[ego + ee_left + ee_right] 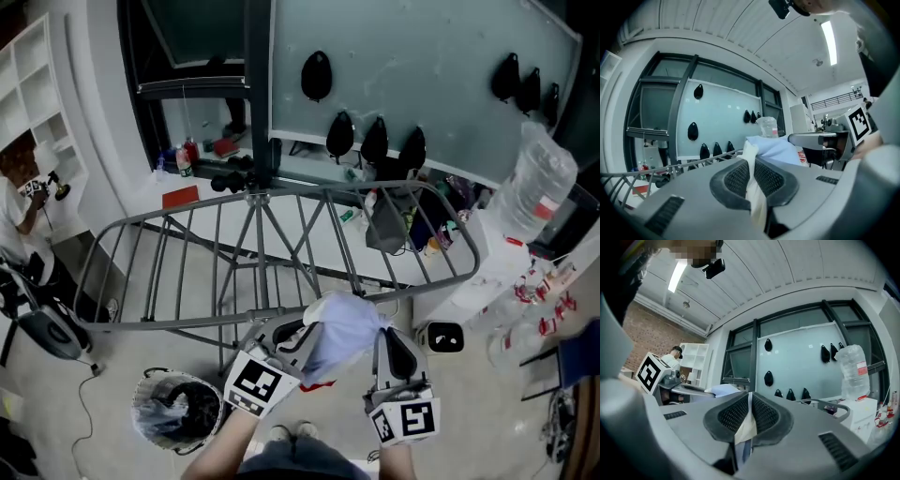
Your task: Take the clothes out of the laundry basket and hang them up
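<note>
Both my tools are clenched on the crumpled pale blue-and-white cloth garment (345, 326). The left gripper (751, 183) pinches a cream edge and the right gripper (748, 420) bites another hem. The garment sits between them, right at the near rail of the grey metal folding drying rack (169, 323). Most of the rack's bars are bare, with a grey cloth (386, 225) hung at the far right. The round wire laundry basket (138, 411) stands on the floor at lower left, apart from the rack. Red print on the garment is too small to read.
</note>
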Demonstrator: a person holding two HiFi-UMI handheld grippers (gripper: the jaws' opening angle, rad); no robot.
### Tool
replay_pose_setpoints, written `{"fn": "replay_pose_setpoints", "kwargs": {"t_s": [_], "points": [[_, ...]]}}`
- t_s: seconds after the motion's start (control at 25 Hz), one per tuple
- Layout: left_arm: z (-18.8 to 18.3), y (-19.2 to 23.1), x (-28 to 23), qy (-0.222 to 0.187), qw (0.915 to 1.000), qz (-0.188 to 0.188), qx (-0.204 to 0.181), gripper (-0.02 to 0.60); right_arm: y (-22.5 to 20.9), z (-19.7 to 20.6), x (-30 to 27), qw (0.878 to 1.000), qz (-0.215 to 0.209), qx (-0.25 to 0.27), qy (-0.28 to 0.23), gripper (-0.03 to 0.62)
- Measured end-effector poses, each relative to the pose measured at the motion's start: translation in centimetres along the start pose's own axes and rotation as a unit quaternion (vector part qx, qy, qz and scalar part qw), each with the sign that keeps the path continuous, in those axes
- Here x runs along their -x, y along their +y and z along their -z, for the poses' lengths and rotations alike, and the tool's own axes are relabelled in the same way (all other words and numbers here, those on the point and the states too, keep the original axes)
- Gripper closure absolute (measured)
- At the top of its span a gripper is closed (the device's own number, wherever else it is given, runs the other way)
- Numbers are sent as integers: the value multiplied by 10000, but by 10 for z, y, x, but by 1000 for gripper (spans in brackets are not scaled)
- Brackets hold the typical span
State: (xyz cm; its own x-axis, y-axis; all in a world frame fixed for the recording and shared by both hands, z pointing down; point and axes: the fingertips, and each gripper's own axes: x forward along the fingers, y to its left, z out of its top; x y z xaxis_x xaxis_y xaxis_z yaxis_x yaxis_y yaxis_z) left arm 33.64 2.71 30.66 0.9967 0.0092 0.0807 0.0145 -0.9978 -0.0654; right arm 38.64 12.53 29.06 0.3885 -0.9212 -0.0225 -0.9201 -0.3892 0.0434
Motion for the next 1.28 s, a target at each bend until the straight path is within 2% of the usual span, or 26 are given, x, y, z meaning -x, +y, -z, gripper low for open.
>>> {"fn": "replay_pose_setpoints", "kwargs": {"t_s": [0.24,0.56,1.04,1.28], "points": [[-5,11,-4,-70,9998,79,-157,547,1,0,-8,9998,181,-47,-108,568],[-10,31,-24,-115,9999,-4,-125,548,-11,-7,-36,9998,177,62,-112,568],[8,123,-120,73,9994,-328,54,548,-71,7,-168,10000,-95,7,-3,568],[7,167,-171,135,9977,-629,197,548,-104,12,-234,9991,-394,-4,131,568]]}}
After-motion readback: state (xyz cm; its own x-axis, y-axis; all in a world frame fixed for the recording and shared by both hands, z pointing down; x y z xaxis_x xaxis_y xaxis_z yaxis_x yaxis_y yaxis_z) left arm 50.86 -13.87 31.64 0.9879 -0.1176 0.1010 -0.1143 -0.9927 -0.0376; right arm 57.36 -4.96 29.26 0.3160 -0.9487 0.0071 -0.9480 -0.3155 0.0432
